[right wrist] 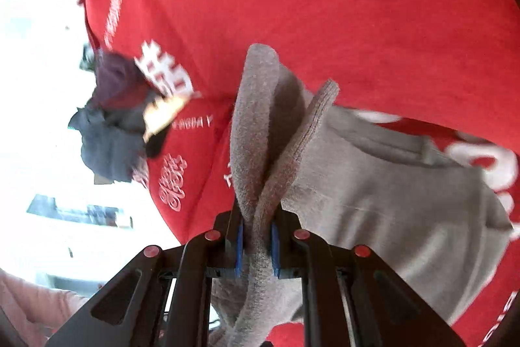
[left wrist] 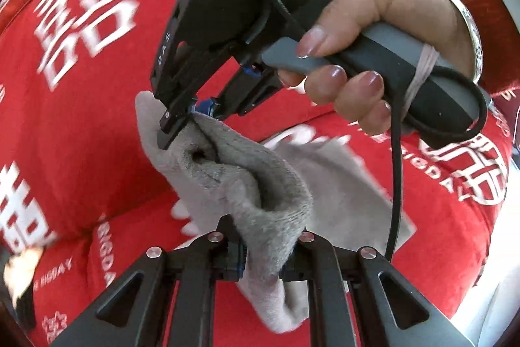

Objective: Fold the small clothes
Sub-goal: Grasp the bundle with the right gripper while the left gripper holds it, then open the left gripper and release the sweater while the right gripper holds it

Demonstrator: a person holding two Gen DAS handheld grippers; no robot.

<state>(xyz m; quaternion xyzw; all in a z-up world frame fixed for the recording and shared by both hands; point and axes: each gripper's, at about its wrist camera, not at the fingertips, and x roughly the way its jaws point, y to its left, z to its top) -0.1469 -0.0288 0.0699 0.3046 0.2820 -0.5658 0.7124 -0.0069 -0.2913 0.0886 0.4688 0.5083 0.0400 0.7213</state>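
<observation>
Fuzzy matt grey sock (left wrist: 247, 171) over soft red printed bedcover (left wrist: 81, 119).

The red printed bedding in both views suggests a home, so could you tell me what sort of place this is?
Probably a bedroom: a red quilt with white printed characters, a grey sock and a pile of dark clothes on it.

Both wrists close above sock (left wrist: 247, 171)

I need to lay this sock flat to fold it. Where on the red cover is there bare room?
The red printed cover lies bare beyond the grey fleece sock's cuff in the right wrist view. Crowded: the cover's edge, where dark bundled clothes sit. Both the left gripper and right gripper are shut on the sock.
</observation>
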